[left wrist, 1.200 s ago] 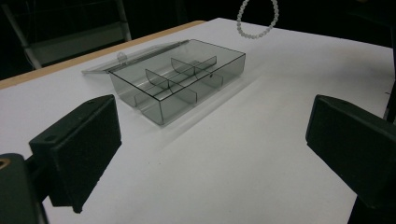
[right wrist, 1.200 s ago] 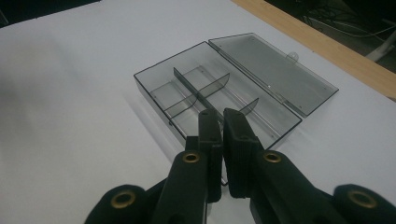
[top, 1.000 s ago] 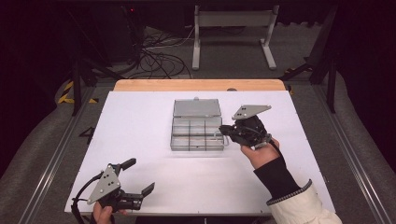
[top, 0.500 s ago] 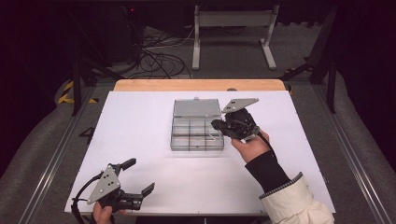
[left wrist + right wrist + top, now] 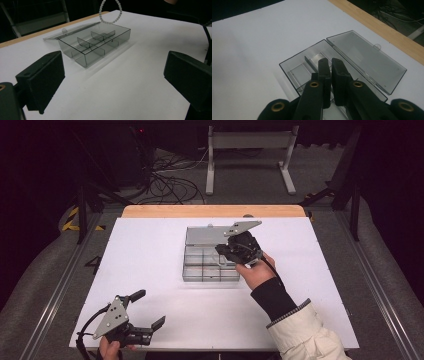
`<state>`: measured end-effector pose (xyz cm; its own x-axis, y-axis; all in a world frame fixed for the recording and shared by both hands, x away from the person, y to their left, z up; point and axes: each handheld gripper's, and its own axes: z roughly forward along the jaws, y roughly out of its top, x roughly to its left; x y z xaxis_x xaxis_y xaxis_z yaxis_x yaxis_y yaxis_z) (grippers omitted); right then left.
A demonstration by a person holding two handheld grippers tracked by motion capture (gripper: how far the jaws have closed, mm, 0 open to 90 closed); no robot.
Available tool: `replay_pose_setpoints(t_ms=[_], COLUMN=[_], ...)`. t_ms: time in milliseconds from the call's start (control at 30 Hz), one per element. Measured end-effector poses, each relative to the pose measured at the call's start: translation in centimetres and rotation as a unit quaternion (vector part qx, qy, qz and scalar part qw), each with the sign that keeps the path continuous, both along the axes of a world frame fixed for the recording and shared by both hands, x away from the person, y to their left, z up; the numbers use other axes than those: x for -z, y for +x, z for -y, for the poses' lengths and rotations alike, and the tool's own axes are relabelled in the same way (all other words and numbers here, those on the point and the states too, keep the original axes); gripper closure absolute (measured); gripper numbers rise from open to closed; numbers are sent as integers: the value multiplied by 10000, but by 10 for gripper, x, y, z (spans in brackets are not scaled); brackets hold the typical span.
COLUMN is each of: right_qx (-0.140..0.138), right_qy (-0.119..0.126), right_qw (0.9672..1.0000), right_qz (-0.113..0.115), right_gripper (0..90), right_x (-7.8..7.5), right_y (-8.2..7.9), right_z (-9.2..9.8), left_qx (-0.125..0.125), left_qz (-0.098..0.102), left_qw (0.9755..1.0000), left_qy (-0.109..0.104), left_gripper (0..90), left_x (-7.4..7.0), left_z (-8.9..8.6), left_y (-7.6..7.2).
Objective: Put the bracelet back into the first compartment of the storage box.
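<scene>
Your right hand-held gripper [image 5: 329,64], jaws pinching the bead loop [image 5: 110,11], hangs over the compartment box [image 5: 210,262]: centre on one cell, then release.

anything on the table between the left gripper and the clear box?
Nothing: in the left gripper view, bare white table runs from the open left gripper up to the clear box. The high view agrees.

A white table [image 5: 150,270] with a wooden far edge [image 5: 210,211] stood on grey floor [image 5: 45,285]. Behind it, a dark room held tangled cables [image 5: 170,177] and a grey metal stand [image 5: 250,150].
</scene>
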<state>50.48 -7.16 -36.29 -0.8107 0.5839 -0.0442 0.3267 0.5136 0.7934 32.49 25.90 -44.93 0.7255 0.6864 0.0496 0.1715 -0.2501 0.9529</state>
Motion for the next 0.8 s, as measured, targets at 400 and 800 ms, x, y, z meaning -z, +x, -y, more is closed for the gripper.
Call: replay_pose_setpoints(t_ms=[400,800], right_qx=[45,119], right_qy=[63,265], right_qw=[9999,9996], right_qz=[-65,-49], right_gripper=[868,868], right_x=[10,15], right_y=[15,20], right_z=[-14,-20], left_qx=[6,-26], left_qz=[11,51], left_qw=[10000,10000], left_qy=[-11,28], left_gripper=[39,39], left_x=[0,0], left_z=[0,-1], left_y=[0,-2])
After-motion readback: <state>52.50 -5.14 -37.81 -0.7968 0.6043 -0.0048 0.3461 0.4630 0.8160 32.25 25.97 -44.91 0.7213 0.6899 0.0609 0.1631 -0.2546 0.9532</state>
